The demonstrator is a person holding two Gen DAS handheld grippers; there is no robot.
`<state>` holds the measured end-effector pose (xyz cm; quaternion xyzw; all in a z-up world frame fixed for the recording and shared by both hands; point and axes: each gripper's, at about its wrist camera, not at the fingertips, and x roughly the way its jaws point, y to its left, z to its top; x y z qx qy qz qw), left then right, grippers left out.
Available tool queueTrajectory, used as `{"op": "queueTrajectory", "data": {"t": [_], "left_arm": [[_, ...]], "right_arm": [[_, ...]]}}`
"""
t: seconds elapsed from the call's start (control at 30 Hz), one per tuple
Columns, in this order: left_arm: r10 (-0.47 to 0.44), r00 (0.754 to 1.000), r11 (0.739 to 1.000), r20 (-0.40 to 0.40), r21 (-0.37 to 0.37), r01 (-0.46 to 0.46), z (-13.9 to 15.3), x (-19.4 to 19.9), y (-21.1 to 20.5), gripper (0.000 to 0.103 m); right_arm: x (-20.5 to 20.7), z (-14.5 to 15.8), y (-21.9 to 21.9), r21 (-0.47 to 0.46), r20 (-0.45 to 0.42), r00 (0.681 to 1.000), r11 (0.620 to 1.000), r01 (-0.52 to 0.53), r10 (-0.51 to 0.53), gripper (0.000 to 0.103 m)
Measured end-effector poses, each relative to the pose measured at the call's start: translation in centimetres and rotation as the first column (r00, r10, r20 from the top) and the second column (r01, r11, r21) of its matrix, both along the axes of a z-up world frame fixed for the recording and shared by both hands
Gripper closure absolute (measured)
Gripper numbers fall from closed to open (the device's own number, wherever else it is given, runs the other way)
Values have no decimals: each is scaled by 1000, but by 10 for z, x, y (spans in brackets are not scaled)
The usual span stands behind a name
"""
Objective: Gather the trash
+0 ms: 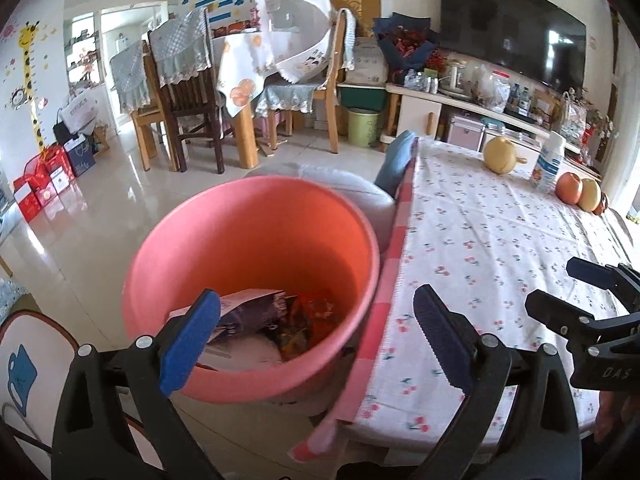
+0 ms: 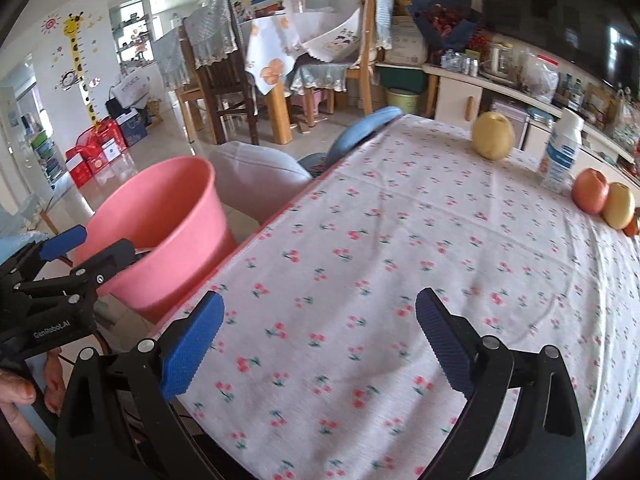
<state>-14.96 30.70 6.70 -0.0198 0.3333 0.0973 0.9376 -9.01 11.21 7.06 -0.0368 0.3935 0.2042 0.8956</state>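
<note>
With crumpled wrappers (image 1: 276,320) already lying in the pink bucket (image 1: 248,216) beside the cherry-print table (image 2: 400,280), both the left gripper (image 1: 316,336) and right gripper (image 2: 320,340) hang spread and empty, so collecting looks nearly finished.

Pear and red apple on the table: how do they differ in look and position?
The pear is pale yellow; the red apple is orange-red. The pear stands alone near the far edge; the apple sits by the right edge, touching a yellow apple. A bottle stands between pear and apple. Both rest whole on the cherry-print tablecloth.
</note>
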Motion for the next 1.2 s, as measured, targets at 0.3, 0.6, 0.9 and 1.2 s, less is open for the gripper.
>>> {"op": "queueTrajectory", "data": {"t": [0.3,0.6,0.9,1.2], "left_arm": [[-45,999,999,24,25,45,17,-5,-41,5],[-93,995,995,47,29,92,33,-11,-81,5],[-170,983,985,74,48,167,49,-24,-131,5],[-250,959,967,131,88,240,66,-54,-179,4]], "right_arm": [[-19,9,-44,-3,34,997,997,71,-71,7],[-41,21,-83,1,76,989,991,131,-131,7],[-72,39,-129,-8,138,964,973,229,-225,7],[-114,61,-173,-5,216,919,941,339,-330,7]]}}
